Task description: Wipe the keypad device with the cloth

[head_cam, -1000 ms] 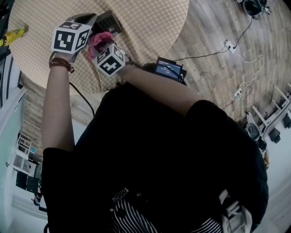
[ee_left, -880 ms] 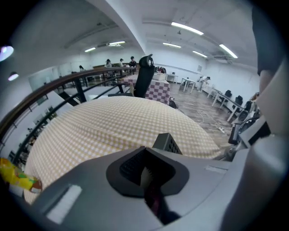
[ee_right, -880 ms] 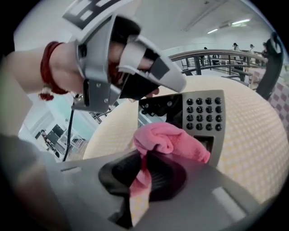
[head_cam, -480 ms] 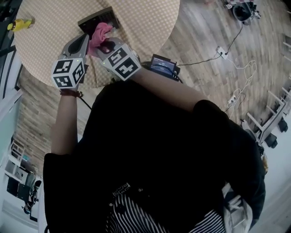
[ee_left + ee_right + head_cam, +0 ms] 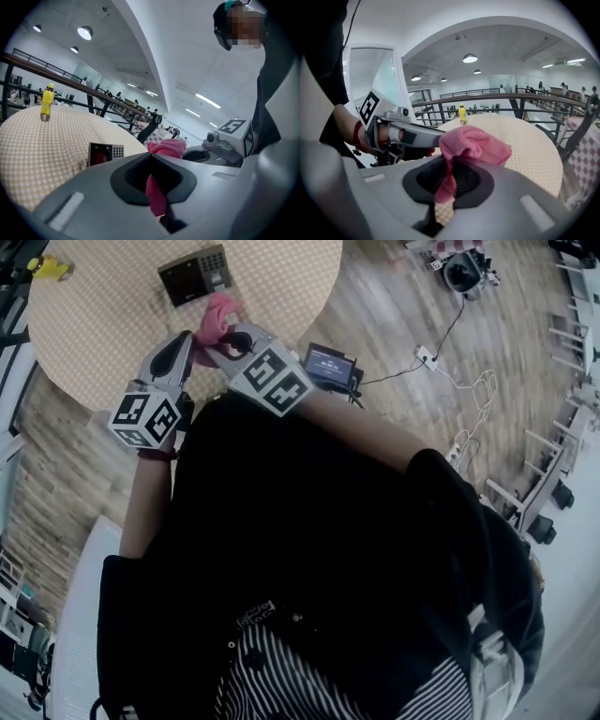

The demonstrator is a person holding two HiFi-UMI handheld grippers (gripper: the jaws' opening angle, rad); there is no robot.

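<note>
Left gripper (image 5: 185,339) and right gripper (image 5: 226,337) both clamp the cloth (image 5: 215,314), held up off the tabletop (image 5: 94,343). The keypad (image 5: 194,276) lies just ahead. Likely next: reach forward, press down, wipe.

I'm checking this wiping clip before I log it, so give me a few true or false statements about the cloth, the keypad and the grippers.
1. The left gripper and the right gripper are both shut on the cloth. True.
2. The cloth lies on the keypad. False: the grippers hold it apart from the keypad, nearer the person.
3. The cloth is blue. False: it is pink.
4. A yellow bottle stands on the table. True.
5. One gripper grips the keypad. False: the keypad lies on the table with nothing touching it.
</note>
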